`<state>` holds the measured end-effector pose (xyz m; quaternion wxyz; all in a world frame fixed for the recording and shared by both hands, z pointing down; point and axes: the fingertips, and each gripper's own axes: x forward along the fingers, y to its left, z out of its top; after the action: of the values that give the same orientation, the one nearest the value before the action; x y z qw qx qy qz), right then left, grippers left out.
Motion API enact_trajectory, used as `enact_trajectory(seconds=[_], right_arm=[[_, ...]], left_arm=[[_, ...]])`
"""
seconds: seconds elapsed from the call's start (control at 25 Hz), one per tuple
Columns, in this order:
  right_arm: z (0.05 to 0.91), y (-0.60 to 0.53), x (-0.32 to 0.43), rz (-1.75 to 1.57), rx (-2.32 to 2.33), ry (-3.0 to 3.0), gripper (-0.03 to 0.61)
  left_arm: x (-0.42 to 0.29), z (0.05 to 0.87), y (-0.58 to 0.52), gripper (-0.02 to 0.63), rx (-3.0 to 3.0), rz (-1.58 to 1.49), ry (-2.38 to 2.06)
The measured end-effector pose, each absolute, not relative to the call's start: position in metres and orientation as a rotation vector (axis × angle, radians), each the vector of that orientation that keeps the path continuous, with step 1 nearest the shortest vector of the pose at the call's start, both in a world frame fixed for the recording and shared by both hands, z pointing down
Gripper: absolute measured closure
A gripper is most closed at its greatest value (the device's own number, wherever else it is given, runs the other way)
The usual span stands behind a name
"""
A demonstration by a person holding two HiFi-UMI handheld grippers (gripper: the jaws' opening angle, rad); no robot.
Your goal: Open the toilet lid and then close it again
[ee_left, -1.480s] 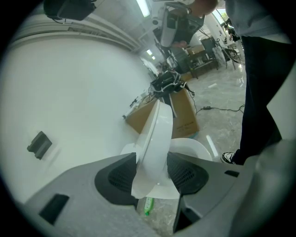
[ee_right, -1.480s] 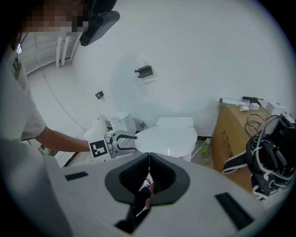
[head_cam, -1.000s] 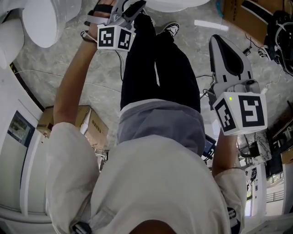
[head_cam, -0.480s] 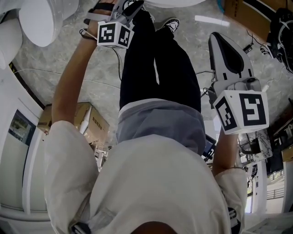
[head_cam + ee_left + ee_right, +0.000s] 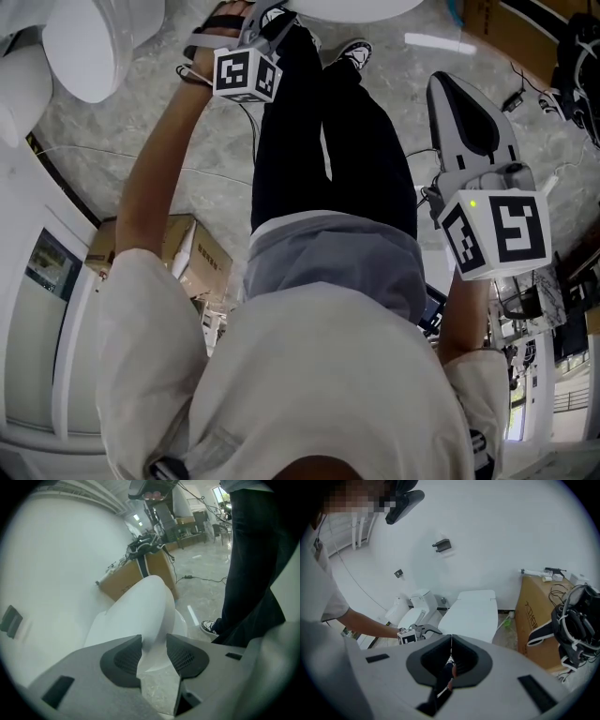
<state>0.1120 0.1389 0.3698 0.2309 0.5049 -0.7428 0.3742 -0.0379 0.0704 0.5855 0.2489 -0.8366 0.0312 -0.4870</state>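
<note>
Right at the bottom of the left gripper view, my left gripper (image 5: 153, 645) has its jaws apart. They have just been closing a little, yet the dark ribbed pads (image 5: 123, 660) press on nothing. Just past them, showing through the gap and rising to the middle of the frame, is the toilet lid (image 5: 146, 606), white and lying shut on its bowl. Its front rim shows between the two tips, with a strip of grey floor (image 5: 157, 691) under it. Whether that rim is already inside the jaws or just beyond them I cannot tell. Right of the lid are my shoe (image 5: 208, 627) and dark trouser leg (image 5: 248, 573). Behind the lid, at upper centre, a brown cardboard box (image 5: 119, 581) sits by the white wall.

My right gripper (image 5: 451, 639) is clenched, tips meeting, with nothing in it. In its view the lid lies flat just above the jaws at centre frame, well apart from them. My left gripper is at the lid's left front edge, marker cube towards the camera. Further left, two more toilets (image 5: 412, 616) stand along the wall, and the box is at the right.
</note>
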Motion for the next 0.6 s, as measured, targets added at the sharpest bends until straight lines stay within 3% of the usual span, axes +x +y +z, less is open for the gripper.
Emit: enact_trajectory(seconds=[0.6], right_arm=[[0.387,0.148,0.116,1.069,1.376,-2.013,0.568]], left_arm=[[-0.041,0.643,0.084,0.459,-2.259,-1.498,0.074]])
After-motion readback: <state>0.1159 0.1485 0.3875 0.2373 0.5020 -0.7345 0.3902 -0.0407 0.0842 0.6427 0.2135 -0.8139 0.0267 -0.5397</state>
